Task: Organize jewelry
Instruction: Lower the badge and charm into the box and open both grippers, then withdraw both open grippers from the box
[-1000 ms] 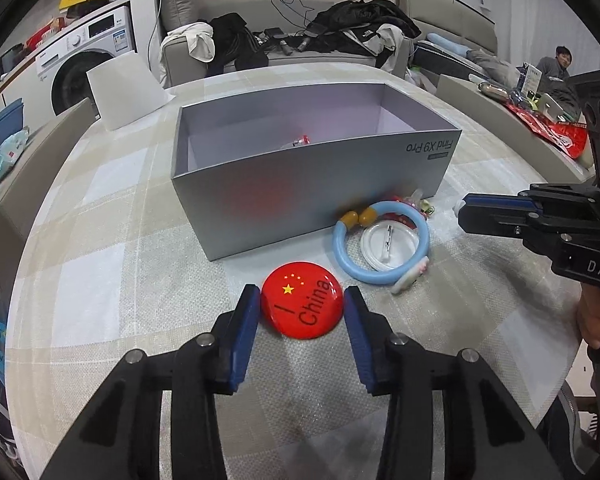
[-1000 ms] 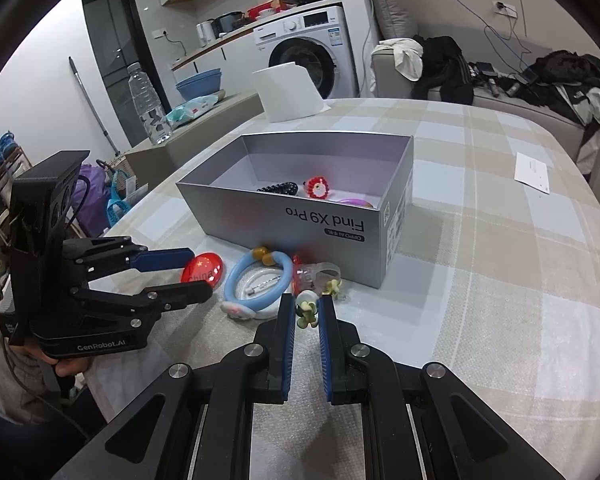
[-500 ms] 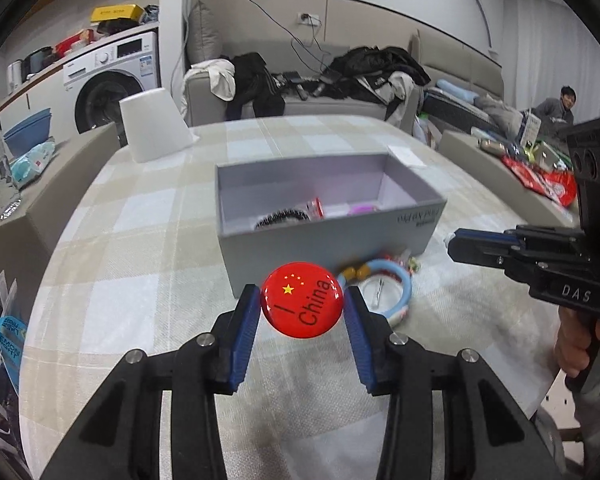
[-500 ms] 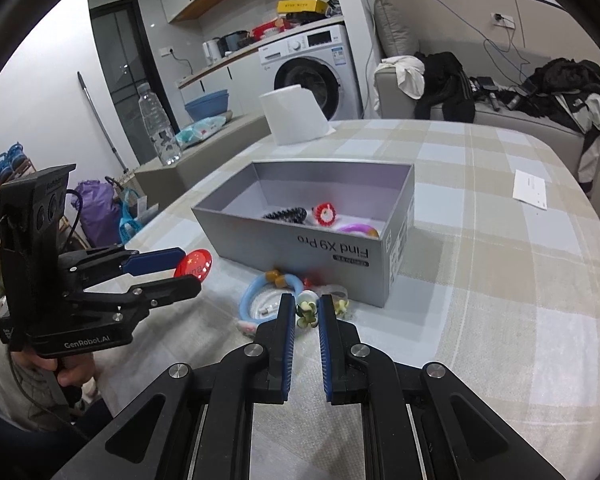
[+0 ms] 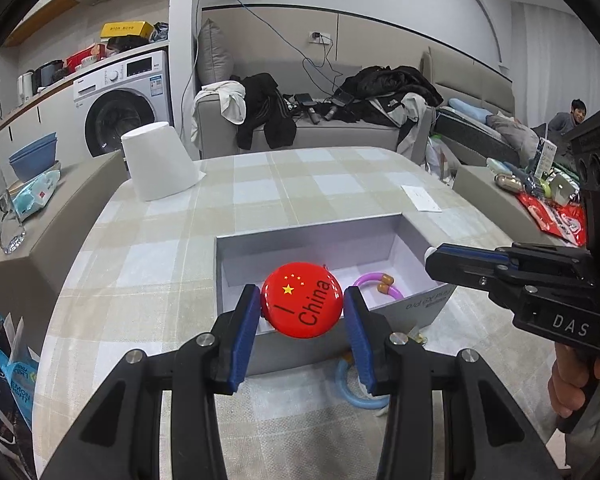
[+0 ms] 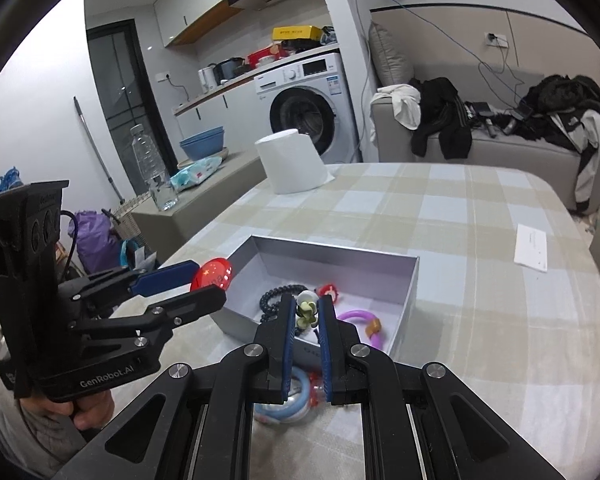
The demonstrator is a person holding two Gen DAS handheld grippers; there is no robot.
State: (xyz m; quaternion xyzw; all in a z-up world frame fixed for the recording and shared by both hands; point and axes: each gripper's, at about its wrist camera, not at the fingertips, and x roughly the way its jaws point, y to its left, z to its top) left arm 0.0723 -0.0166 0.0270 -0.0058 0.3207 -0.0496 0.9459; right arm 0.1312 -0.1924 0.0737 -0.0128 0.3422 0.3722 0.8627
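We hold the red badge edge to edge between the left gripper's part-open pads, above the grey box's near wall. The right gripper is pinched nearly closed on a small green charm. We should carry both further over the box's open inside, lower them, then let go gently.

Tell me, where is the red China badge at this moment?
The red China badge is held between the jaws of the left gripper, raised by the near wall of the grey box, left of the right gripper.
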